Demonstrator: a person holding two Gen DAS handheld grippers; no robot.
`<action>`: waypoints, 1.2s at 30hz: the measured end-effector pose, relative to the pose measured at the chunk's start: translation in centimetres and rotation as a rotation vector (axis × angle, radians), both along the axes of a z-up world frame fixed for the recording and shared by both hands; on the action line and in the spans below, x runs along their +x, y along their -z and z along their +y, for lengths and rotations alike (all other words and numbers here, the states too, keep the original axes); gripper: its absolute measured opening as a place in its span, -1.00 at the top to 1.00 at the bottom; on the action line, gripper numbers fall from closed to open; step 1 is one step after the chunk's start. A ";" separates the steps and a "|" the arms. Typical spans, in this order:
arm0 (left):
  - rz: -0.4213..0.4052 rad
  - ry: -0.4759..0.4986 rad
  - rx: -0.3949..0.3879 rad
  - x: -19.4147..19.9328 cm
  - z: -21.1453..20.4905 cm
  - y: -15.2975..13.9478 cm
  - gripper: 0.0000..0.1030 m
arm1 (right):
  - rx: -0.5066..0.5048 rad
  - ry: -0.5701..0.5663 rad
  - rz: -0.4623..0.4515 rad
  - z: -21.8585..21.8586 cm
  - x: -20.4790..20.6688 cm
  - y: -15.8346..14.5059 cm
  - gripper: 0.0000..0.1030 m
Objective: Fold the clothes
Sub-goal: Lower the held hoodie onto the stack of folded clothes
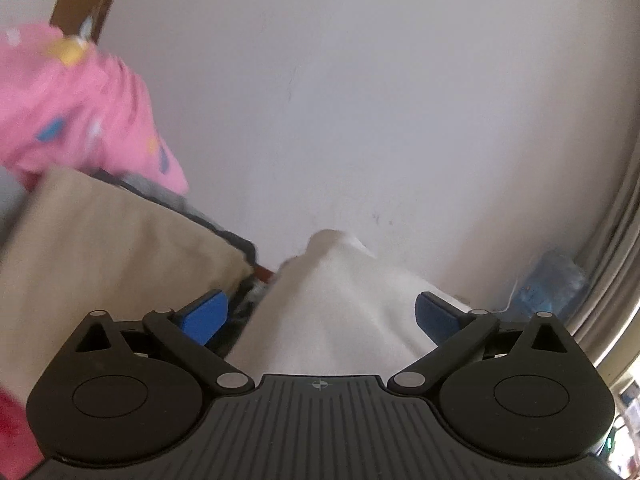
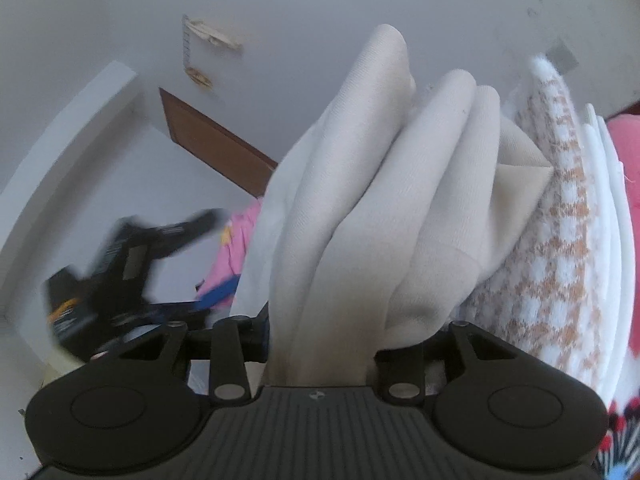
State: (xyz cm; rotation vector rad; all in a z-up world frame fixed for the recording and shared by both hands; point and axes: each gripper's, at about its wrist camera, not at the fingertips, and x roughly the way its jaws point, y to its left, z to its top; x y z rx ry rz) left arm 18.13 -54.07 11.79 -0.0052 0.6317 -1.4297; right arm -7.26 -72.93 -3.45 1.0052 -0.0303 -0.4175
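A cream white garment (image 2: 360,208) hangs bunched in thick folds right in front of the right wrist camera. My right gripper (image 2: 320,344) is shut on it, and the cloth hides its fingertips. In the left wrist view the same pale cloth (image 1: 332,300) rises in a peak between the blue pads (image 1: 208,312) of my left gripper (image 1: 320,312). The left jaws stand wide apart, one on each side of the cloth, without pinching it. The left gripper also shows as a dark blur in the right wrist view (image 2: 132,264).
A pink patterned garment (image 1: 76,112) lies upper left above a beige cloth (image 1: 104,248). A knitted white and orange piece (image 2: 560,216) and a red-pink one (image 2: 628,168) sit at the right. A white wall (image 1: 360,100) is behind, with a brown frame (image 2: 212,140).
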 end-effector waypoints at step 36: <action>-0.082 -0.178 0.029 -2.3 1.6 6.2 -0.78 | -0.251 -0.260 0.220 2.0 -6.6 -5.1 -0.33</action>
